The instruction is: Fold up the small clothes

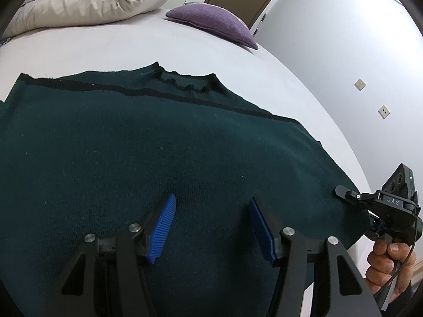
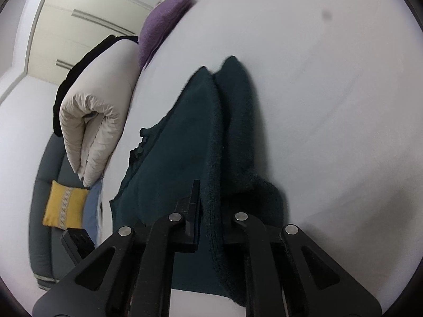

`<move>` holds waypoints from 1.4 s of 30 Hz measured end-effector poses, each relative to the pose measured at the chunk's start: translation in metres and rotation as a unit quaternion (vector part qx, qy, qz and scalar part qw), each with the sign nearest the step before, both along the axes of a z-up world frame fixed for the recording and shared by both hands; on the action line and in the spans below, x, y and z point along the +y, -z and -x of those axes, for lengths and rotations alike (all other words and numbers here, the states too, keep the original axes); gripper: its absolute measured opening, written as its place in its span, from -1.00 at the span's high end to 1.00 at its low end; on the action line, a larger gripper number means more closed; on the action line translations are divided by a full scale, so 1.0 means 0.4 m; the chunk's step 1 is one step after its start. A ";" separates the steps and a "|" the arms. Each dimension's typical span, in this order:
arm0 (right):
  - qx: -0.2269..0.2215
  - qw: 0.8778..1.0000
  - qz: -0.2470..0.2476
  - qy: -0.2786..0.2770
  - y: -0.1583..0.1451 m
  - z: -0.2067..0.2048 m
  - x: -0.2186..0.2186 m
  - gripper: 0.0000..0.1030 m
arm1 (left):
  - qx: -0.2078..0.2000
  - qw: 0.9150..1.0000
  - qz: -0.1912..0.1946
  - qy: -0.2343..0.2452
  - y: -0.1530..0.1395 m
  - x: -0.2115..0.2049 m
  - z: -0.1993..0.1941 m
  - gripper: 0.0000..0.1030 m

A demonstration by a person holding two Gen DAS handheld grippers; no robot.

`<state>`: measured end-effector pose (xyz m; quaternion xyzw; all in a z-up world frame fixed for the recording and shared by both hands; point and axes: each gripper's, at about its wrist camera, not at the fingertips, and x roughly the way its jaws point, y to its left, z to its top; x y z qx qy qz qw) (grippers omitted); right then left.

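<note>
A dark green sweater (image 1: pixel 158 145) with a black stripe near the collar lies spread flat on the white bed (image 1: pixel 105 45). My left gripper (image 1: pixel 212 197) hovers over its lower middle, blue pads (image 1: pixel 164 227) apart, nothing between them. At the sweater's right edge my right gripper (image 1: pixel 343 192) pinches the cloth, with a person's hand (image 1: pixel 383 259) on its handle. In the right wrist view the right gripper (image 2: pixel 211 192) is shut on a raised fold of the sweater (image 2: pixel 171 145); the cloth hides its right finger.
A purple cushion (image 1: pixel 216 21) (image 2: pixel 161 31) and a folded beige duvet (image 1: pixel 92 0) (image 2: pixel 97 105) lie at the bed's far end. A yellow cushion (image 2: pixel 64 206) rests against a grey headboard (image 2: pixel 45 185). A white wall with sockets (image 1: pixel 359 84) runs along the right.
</note>
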<state>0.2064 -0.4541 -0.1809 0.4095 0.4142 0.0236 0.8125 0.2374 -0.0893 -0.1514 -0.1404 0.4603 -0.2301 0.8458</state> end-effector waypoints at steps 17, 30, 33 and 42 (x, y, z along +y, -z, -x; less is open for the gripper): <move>-0.078 0.875 0.334 -0.343 -0.220 -0.134 0.780 0.85 | 0.097 0.942 0.304 -0.107 -0.013 0.389 -0.044 -0.63; -0.086 0.828 0.401 -0.383 -0.162 -0.079 0.815 0.84 | 0.163 0.949 0.264 -0.055 -0.009 0.298 -0.161 -0.55; -0.096 0.808 0.420 -0.401 -0.164 -0.059 0.817 0.78 | 0.181 0.947 0.263 -0.046 0.002 0.291 -0.179 0.07; -0.109 0.835 0.336 -0.421 -0.219 0.028 0.712 0.64 | 0.181 0.952 0.246 -0.029 0.013 0.264 -0.165 0.75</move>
